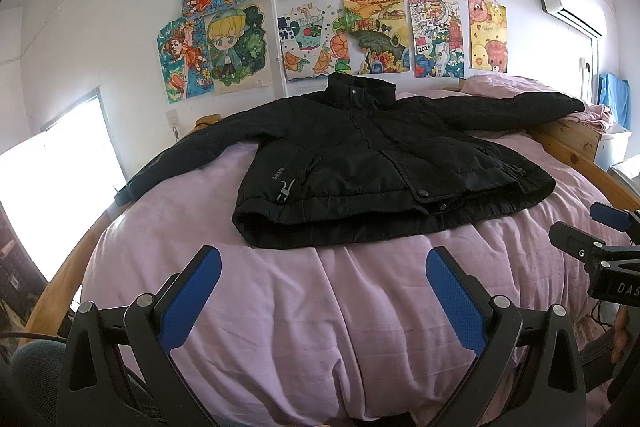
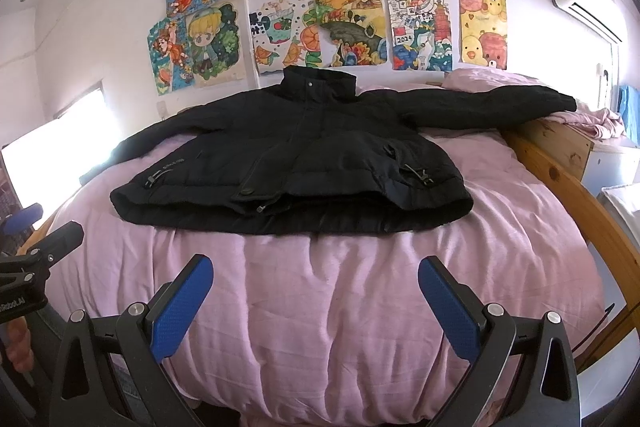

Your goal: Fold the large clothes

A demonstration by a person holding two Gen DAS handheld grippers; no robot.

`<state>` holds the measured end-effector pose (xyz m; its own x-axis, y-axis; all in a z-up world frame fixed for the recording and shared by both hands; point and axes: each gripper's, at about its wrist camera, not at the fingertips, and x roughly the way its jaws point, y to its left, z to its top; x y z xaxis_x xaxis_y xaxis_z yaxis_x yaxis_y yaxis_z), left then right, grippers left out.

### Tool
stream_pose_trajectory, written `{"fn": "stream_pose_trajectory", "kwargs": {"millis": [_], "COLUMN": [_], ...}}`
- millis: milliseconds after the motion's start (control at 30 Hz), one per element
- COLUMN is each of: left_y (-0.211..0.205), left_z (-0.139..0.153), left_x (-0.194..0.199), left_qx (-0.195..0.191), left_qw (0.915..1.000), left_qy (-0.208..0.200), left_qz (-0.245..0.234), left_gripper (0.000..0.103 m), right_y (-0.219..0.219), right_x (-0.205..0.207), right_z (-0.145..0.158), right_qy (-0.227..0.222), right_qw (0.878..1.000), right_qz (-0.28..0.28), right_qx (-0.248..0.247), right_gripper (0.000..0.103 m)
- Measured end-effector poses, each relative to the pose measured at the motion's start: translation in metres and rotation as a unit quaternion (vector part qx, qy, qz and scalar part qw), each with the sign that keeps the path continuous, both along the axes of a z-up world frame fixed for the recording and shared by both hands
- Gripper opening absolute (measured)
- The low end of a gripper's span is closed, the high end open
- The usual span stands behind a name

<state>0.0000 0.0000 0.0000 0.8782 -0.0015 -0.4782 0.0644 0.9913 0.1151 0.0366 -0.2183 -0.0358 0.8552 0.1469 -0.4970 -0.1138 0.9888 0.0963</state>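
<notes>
Left gripper (image 1: pixel 323 269) spread, jacket (image 1: pixel 360 163) cuffs overhang bed (image 1: pixel 360 307)

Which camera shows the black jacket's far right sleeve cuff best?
The right wrist view: the black padded jacket shows its cuff nearer the middle. The left wrist view shows it too, closer to the edge.

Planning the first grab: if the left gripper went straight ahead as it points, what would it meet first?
Probably the jacket hem, after passing over bare duvet. The left gripper is open; its height above the duvet is unclear.
</notes>
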Motion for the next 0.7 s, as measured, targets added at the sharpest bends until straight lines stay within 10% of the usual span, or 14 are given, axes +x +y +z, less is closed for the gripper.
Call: {"fn": "stream_pose_trajectory", "kwargs": {"millis": [700], "left_y": [0.0], "left_z": [0.0], "left_x": [0.0], "left_qx": [0.0], "left_qw": [1.0], "left_qy": [0.0], "left_qz": [0.0], "left_gripper": [0.101], "right_y": [-0.0011], "right_x": [-0.0005], "right_z": [-0.0006], "right_qy": [0.001], "right_qw": [1.0], "right_qz": [0.0], "right_qx": [0.003], "right_gripper": [0.103]}}
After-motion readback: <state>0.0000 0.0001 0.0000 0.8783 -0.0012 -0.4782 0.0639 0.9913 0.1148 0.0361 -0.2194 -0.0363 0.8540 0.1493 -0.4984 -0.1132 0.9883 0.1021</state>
